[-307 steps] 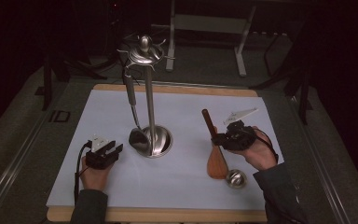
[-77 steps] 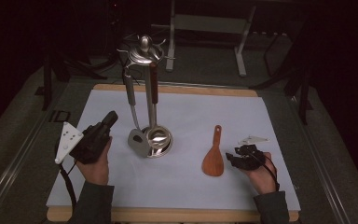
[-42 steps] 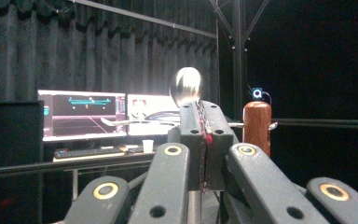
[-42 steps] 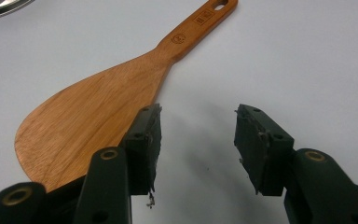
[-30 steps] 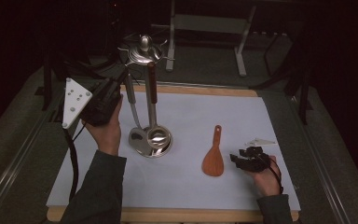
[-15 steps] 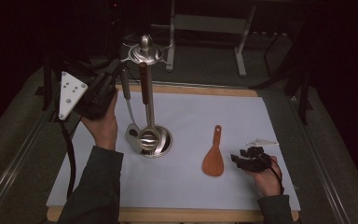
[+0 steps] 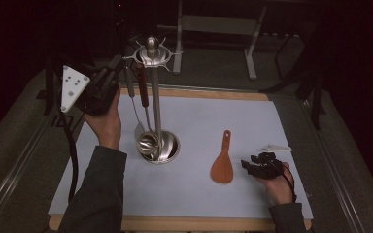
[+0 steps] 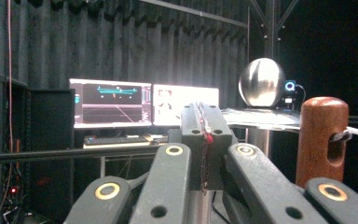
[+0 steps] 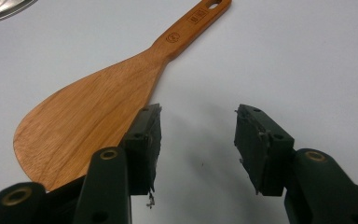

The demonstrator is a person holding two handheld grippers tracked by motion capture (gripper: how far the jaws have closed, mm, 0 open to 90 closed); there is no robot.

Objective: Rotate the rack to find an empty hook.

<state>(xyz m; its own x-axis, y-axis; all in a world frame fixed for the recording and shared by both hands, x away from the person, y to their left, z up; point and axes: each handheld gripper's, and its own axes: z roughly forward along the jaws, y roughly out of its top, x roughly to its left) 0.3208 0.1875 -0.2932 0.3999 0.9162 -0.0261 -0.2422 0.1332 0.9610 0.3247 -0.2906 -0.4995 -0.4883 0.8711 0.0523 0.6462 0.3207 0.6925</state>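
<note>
A steel utensil stand (image 7: 156, 102) with a ball top (image 8: 261, 82) rises from the mat's left half. From its hooks hang a wooden-handled ladle (image 7: 142, 90) and a steel utensil (image 7: 129, 85). My left gripper (image 7: 116, 65) is raised beside the stand's top, jaws shut (image 8: 204, 116) with nothing between them. The ladle's wooden handle (image 8: 320, 140) hangs on a hook just to its right. A wooden spatula (image 7: 222, 162) lies flat on the mat. My right gripper (image 7: 252, 162) rests open beside its blade (image 9: 93, 121), its left pad at the blade's edge.
The pale blue mat (image 7: 199, 116) covers a wooden-edged table (image 7: 175, 223). Behind the table stand a metal frame (image 7: 213, 24) and dark curtains. Two lit monitors (image 8: 144, 102) sit far off in the left gripper view.
My left gripper has risen from mid-height to the stand's top hooks. The wooden-handled ladle now hangs there, free of the jaws. The right gripper and spatula have stayed put.
</note>
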